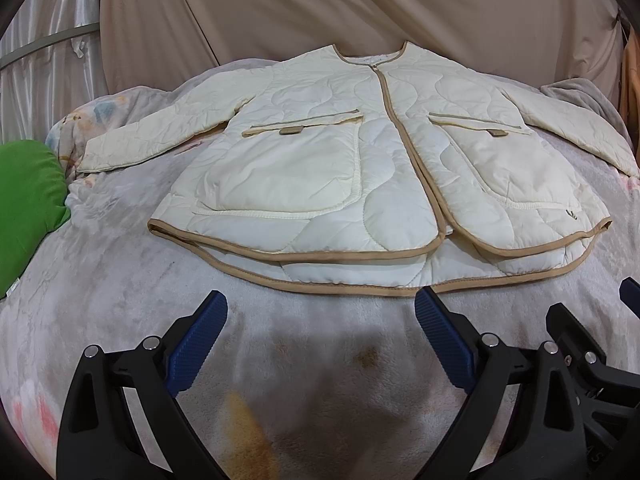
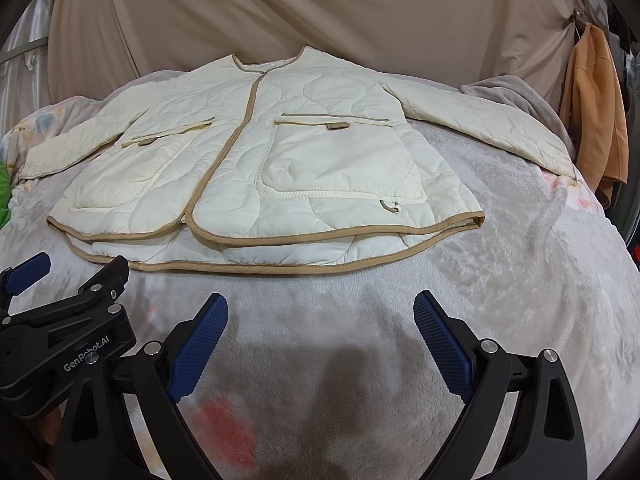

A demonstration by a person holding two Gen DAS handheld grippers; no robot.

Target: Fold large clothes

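A pale grey plush blanket (image 1: 120, 280) with faded flower prints covers the bed and carries everything in view. A tan fabric drape (image 1: 360, 8) hangs behind the bed's far edge.

The cream quilted jacket with tan binding (image 1: 320, 168) lies flat and face up across the middle of the blanket, collar toward the far edge, hem toward the near edge. It is closed down the front. Both sleeves are spread outward toward the left and right edges. Two large patch pockets face up on the front panels. The longer back hem shows below the front hem.

A green cushion (image 1: 28, 208) rests at the left edge, apart from the left sleeve cuff. An orange garment (image 2: 596, 112) hangs beyond the right edge.

The left gripper (image 1: 320, 320) hovers above the near edge, just short of the hem. Its blue ribbed pads (image 1: 196, 344) stand wide apart, holding nothing. The right gripper (image 2: 320, 320) hovers beside it, likewise near the hem, jaws wide apart and empty.
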